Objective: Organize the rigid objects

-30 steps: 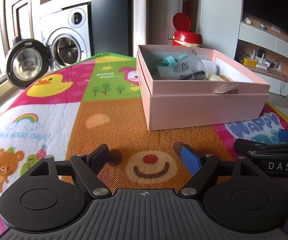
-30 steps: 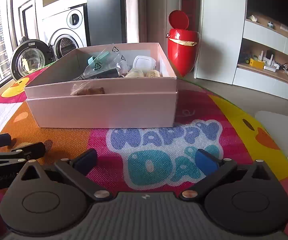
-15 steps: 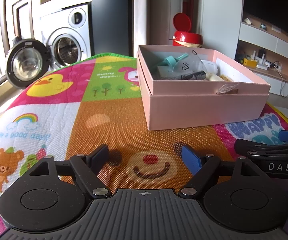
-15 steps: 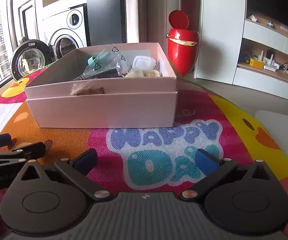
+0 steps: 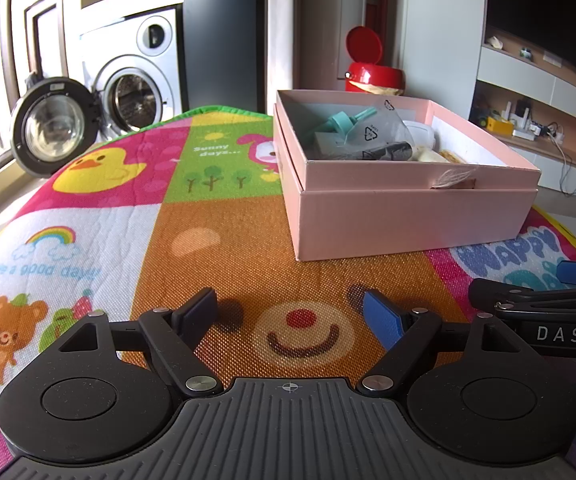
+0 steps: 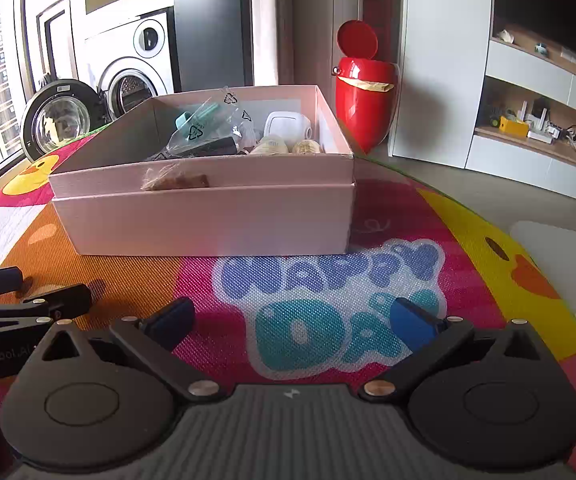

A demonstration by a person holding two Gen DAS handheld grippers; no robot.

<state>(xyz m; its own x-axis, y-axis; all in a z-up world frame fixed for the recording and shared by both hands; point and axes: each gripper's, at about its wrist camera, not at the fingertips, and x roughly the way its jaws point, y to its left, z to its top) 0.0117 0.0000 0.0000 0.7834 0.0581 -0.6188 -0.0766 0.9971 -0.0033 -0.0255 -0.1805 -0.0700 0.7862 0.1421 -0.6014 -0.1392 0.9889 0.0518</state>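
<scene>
A pink cardboard box (image 5: 408, 216) (image 6: 208, 220) stands on the colourful play mat (image 5: 224, 240) (image 6: 328, 280). Inside lie a clear plastic bag with a teal item (image 5: 344, 122) (image 6: 196, 128), a black object (image 5: 388, 152), a white device (image 6: 286, 124) and two pale round items (image 6: 274, 146). My left gripper (image 5: 290, 312) is open and empty, low over the mat in front of the box. My right gripper (image 6: 292, 318) is open and empty, beside the left one. Each gripper shows at the edge of the other's view.
A red bin (image 6: 362, 108) with its lid up stands behind the box. A washing machine with its door open (image 5: 54, 126) is at the back left. White shelves (image 6: 540, 120) with small items are on the right. The mat's right edge (image 6: 528, 280) drops to the floor.
</scene>
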